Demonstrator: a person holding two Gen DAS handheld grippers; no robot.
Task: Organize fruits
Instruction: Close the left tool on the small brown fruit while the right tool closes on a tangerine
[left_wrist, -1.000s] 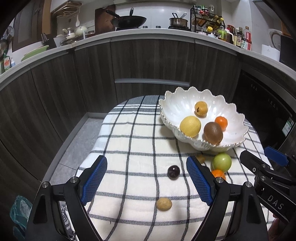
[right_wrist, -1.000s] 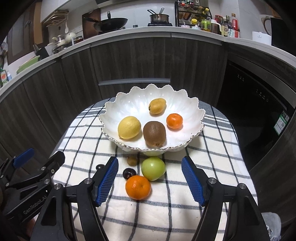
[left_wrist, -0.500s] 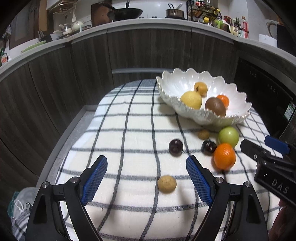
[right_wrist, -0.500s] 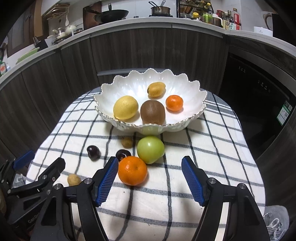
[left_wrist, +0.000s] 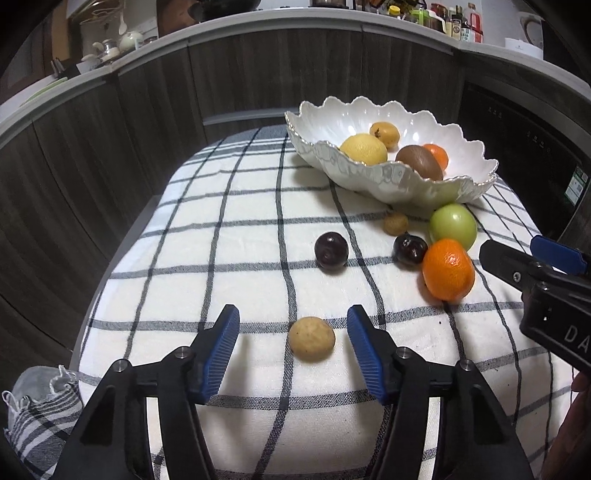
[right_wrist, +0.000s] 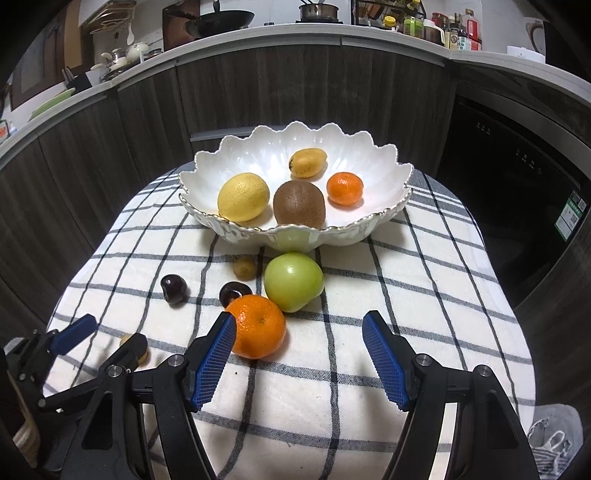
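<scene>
since a second ago both your hands have come down toward the cloth, and the small tan fruit (left_wrist: 311, 343) that lay well ahead of your left gripper (left_wrist: 291, 343) now sits between its blue pads, with the jaws much narrower than they were.

you're at the pick-up step for the loose fruit: the white bowl (right_wrist: 373, 227) at the far end of the checked cloth (left_wrist: 221, 258) already holds a lemon (right_wrist: 243, 196), a kiwi (right_wrist: 299, 205), a small orange (right_wrist: 345, 189) and a yellow-orange fruit (right_wrist: 307, 161). outside it, near its front wall, are a green apple (right_wrist: 293, 281), a bigger orange (right_wrist: 258, 326), two dark plums (left_wrist: 331, 252) (left_wrist: 409, 249) and another small tan fruit (left_wrist: 395, 223).

your left gripper's jaws are closing on the tan fruit, but there's a gap on each side and the pads don't touch it yet. it rests on the cloth. finish the squeeze gently, since it's small and round and could roll out forward, then lift and carry it over the bowl's scalloped rim.

your right gripper (right_wrist: 299, 350) stands wide and holds nothing. the bigger orange sits just inside its left pad (right_wrist: 216, 356), seemingly touching or nearly so, with a wide space to the other pad. i'd judge you need to shift that hand left to centre the orange before closing.
</scene>
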